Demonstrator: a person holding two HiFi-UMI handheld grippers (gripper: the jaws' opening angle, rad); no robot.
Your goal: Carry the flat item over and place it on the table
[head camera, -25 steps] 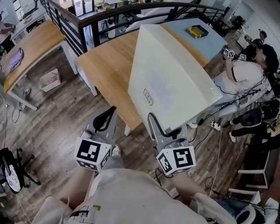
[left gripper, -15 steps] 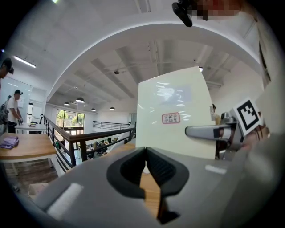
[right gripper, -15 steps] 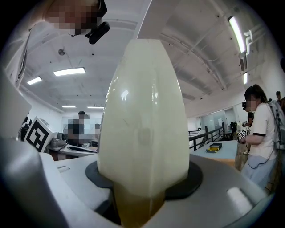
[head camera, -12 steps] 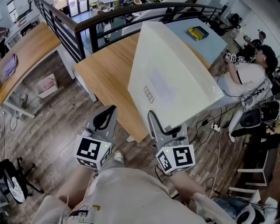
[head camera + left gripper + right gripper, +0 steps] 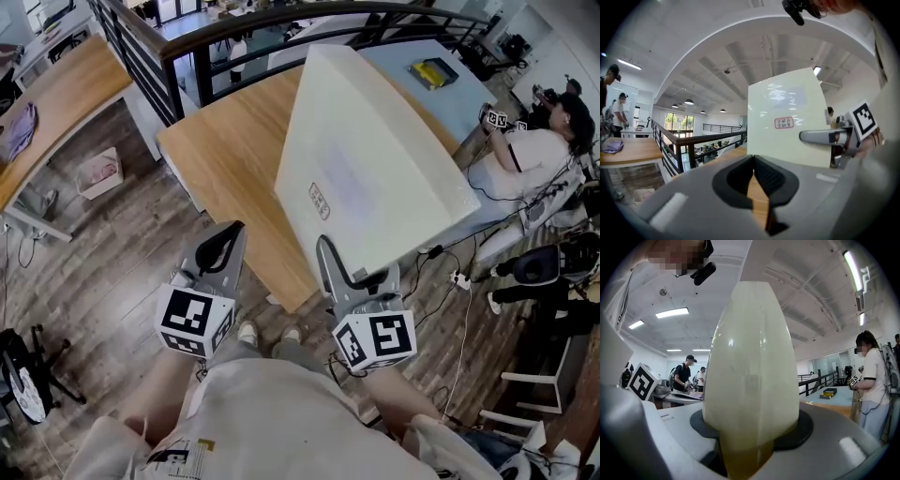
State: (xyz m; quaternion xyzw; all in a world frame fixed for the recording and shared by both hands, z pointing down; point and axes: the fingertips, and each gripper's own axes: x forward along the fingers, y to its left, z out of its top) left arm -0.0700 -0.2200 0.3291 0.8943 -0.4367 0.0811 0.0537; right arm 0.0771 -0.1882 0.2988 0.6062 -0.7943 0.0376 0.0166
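A large flat cream slab (image 5: 375, 178) with a small red-framed label stands tilted up over the wooden table (image 5: 225, 159). My right gripper (image 5: 354, 272) is shut on the slab's near bottom edge. In the right gripper view the slab (image 5: 752, 362) fills the space between the pads of that gripper (image 5: 750, 437). My left gripper (image 5: 223, 246) hangs to the slab's left, above the table's near edge, shut with nothing in it. In the left gripper view its tips (image 5: 753, 161) meet, and the slab (image 5: 787, 117) and the right gripper show at the right.
A pale blue tabletop (image 5: 403, 47) with a yellow box (image 5: 431, 72) joins the wooden table behind the slab. A dark railing (image 5: 187, 47) runs along the far side. A person (image 5: 525, 150) sits at the right amid cables. Another desk (image 5: 56, 94) and a carton (image 5: 98, 173) are at the left.
The table's near edge has come slightly closer beneath the grippers, and shoes now show below them. The right gripper still holds the slab; the left stays shut.
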